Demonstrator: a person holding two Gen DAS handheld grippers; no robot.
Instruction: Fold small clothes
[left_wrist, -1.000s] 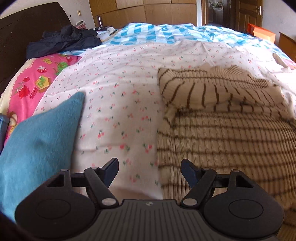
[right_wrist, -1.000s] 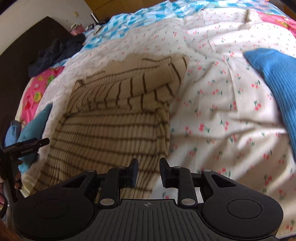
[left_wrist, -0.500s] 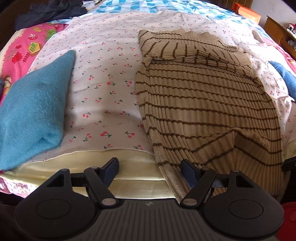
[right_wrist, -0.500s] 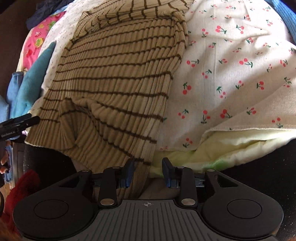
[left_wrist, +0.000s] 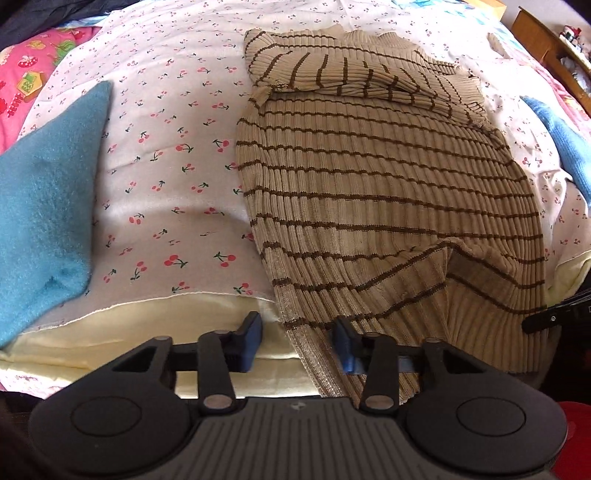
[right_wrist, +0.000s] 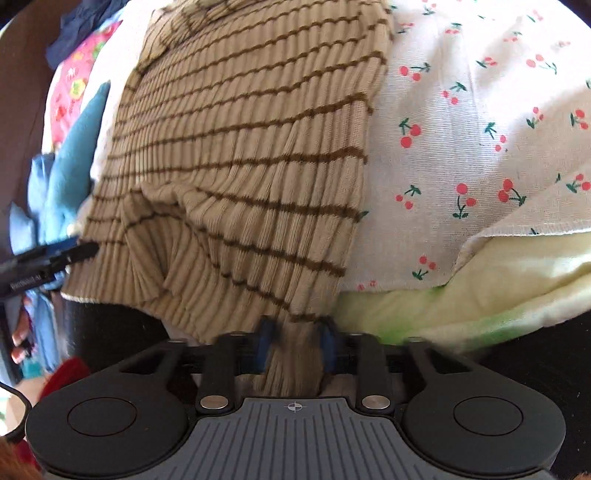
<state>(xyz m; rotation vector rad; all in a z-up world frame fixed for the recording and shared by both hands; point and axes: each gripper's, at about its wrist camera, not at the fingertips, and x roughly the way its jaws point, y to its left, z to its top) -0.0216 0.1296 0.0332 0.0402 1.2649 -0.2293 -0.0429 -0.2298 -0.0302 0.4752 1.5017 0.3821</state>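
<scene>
In the left wrist view the left gripper (left_wrist: 297, 341), jaws closing round the left hem corner of the tan striped sweater (left_wrist: 388, 192) draped over the bed's (left_wrist: 184, 206) near edge, might catch only loose rib, while the right wrist view shows the right gripper (right_wrist: 294, 349) closing onto bunched hem that could slip free.

Soft daylight falls evenly over the bed (left_wrist: 177, 177), bright enough to show the cherry print and the knit ribs of the striped sweater (left_wrist: 369, 177) sharply. Ahead of the left hand-held gripper (left_wrist: 297, 341) the far sheet washes out pale. Both fisheye views bend strongly at the rim, with dark corners. The closing right hand-held gripper (right_wrist: 295, 347) is motion-blurred, and dim shadow lies beneath the mattress edge.
</scene>
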